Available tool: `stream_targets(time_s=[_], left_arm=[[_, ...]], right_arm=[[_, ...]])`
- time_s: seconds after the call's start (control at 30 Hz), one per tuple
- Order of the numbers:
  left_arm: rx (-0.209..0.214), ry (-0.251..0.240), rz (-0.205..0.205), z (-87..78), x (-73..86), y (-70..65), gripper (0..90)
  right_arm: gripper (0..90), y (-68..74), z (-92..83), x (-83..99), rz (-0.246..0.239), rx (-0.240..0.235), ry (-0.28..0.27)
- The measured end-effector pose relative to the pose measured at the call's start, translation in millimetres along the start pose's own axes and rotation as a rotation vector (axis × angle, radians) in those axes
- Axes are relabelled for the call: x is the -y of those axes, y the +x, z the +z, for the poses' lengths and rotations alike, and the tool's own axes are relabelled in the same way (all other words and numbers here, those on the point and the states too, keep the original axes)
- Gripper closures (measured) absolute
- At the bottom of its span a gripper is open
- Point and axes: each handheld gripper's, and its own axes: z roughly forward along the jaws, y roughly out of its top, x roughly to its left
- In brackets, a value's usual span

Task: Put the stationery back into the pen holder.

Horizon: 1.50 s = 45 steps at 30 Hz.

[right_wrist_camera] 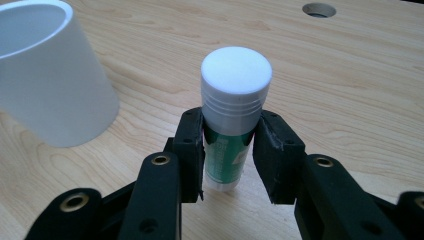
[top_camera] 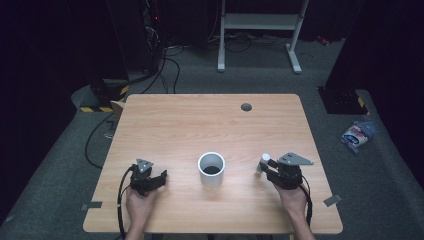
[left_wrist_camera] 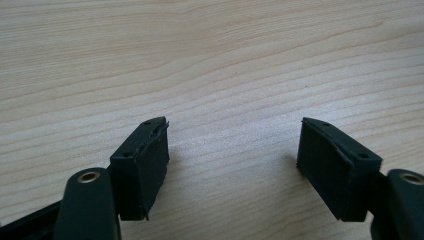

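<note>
A glue stick (right_wrist_camera: 235, 85) with a white cap and green label stands upright between the jaws of my right gripper (right_wrist_camera: 228, 150), which is shut on its body just below the cap. In the high view the glue stick (top_camera: 264, 161) and right gripper (top_camera: 266, 169) are right of a white cup (top_camera: 211, 170) at the table's middle front. The cup (right_wrist_camera: 50, 75) appears at upper left in the right gripper view. My left gripper (top_camera: 161, 178) rests low over the wood left of the cup, open, with bare table between its jaws (left_wrist_camera: 232, 155).
The wooden table (top_camera: 210, 120) has a round cable hole (top_camera: 246, 106) near its far edge, also in the right gripper view (right_wrist_camera: 318, 9). Cables, a white frame leg (top_camera: 295, 55) and a small packet (top_camera: 357, 135) lie on the floor beyond the table.
</note>
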Motion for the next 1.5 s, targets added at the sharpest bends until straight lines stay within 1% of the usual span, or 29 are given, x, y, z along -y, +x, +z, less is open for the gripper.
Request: stream_targets(time_s=[0.17, 0.2, 0.33, 0.37, 0.57, 0.7, 0.77, 0.8, 1.2, 1.5], left_arm=[[0.002, 0.0, 0.0, 0.0, 0.0, 0.2, 28.7], [0.003, 0.001, 0.001, -0.1, -0.1, 0.2, 28.6], [0.002, 0.0, 0.001, 0.0, 0.0, 0.0, 28.5], [0.002, 0.0, 0.001, 0.0, 0.0, 0.0, 28.5], [0.002, 0.002, 0.002, 0.0, -0.1, 0.0, 28.5], [0.002, 0.002, 0.002, 0.0, -0.1, 0.0, 28.4], [0.002, 0.0, 0.001, 0.0, 0.0, 0.0, 28.4], [0.002, 0.002, 0.002, 0.0, -0.1, 0.0, 28.4], [0.002, 0.003, 0.003, 0.0, -0.1, -0.1, 28.4], [0.002, 0.003, 0.003, 0.0, -0.2, -0.1, 28.4]], right_arm=[[65.3, 4.7, -0.4, -1.3, 0.006, -0.008, -0.003], [65.3, 5.0, -0.2, -1.8, -0.001, -0.011, -0.004], [65.3, 9.3, -1.3, -4.6, 0.002, -0.023, -0.009], [65.3, 9.5, -1.6, -5.7, -0.011, -0.027, -0.011], [65.3, 15.7, -3.9, -13.8, -0.02, -0.052, -0.017], [65.3, 21.1, -5.5, -19.3, -0.037, -0.07, -0.033], [65.3, 22.9, -6.5, -22.3, -0.038, -0.077, -0.038], [65.3, 24.1, -7.0, -23.9, -0.029, -0.081, -0.039], [65.3, 30.6, -9.3, -39.7, -0.054, -0.116, -0.049], [65.3, 39.9, -13.2, -55.6, -0.091, -0.155, -0.065]])
